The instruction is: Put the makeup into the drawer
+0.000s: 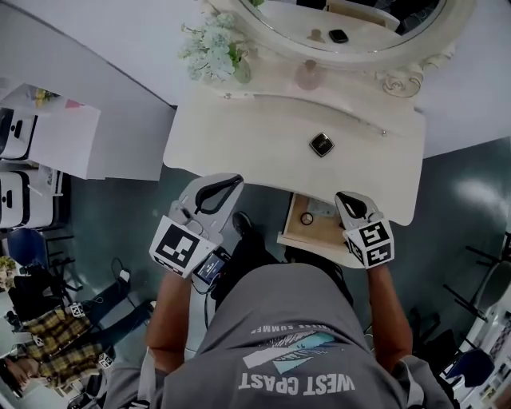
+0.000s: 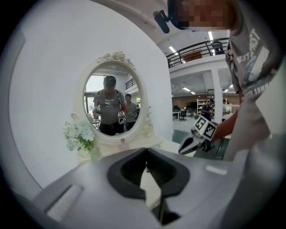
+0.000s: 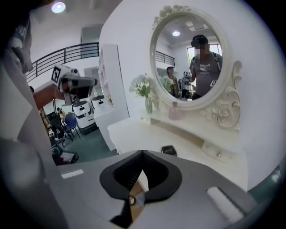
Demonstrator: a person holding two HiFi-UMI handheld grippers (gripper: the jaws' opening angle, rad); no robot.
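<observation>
Makeup compact (image 1: 322, 144) is sitting centre-right on the vanity top (image 1: 239, 140), so it isn't in the drawer yet. Drawer (image 1: 323, 233) is standing pulled out under the table's front edge, just below the compact in the head view, so the transfer looks short. A small ring-shaped item (image 1: 306, 219) is lying inside it, and I can't tell what it is. Right gripper (image 1: 346, 197) is hovering over the drawer's right side with its jaws pinched together and nothing between them. I'm guessing it's the one for the pick, being nearer, but it needs to open first. Left gripper (image 1: 236, 180) is hanging off the front edge at centre-left, jaws likewise closed and empty, clear of the drawer. Flowers (image 1: 214, 49) and a pink bottle (image 1: 309, 76) are sitting at the back under the mirror (image 1: 351, 24), well apart from the compact, so the approach is looking unobstructed.
</observation>
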